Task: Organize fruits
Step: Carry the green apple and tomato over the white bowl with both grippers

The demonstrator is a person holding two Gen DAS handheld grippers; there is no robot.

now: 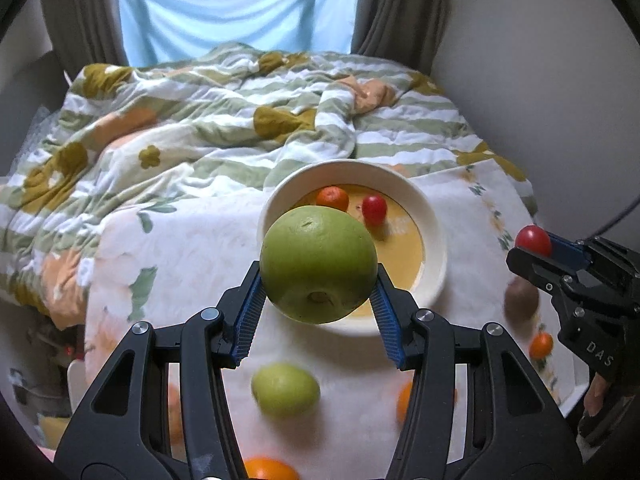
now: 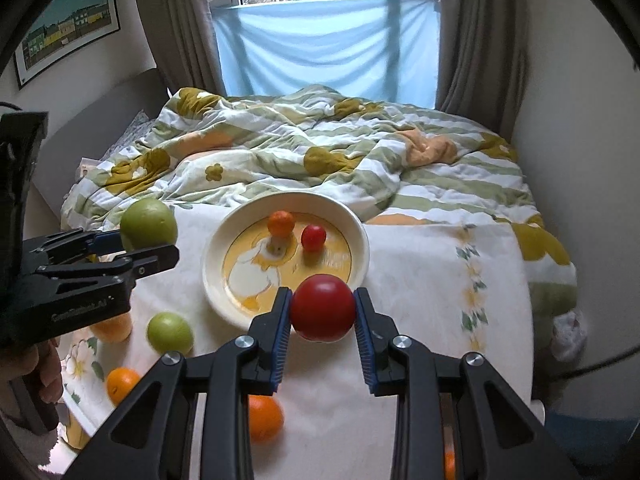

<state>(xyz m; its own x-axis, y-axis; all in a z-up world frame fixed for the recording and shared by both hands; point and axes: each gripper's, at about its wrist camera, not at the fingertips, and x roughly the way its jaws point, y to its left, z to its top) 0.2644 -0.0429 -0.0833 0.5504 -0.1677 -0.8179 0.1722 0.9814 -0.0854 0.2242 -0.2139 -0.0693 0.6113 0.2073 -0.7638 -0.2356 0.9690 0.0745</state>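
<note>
A floral-clothed surface (image 2: 420,280) abuts a rumpled bed (image 2: 320,152) under the window; free cloth right of the bowl (image 2: 360,236) — left gripper (image 1: 318,296) jaws clamp a green apple (image 1: 318,264), right gripper (image 2: 322,320) jaws a red fruit (image 2: 323,307)

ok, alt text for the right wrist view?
The right gripper holds a red fruit above the near rim of a cream bowl containing a small orange fruit and a small red fruit. At left, the left gripper holds a green fruit.
</note>
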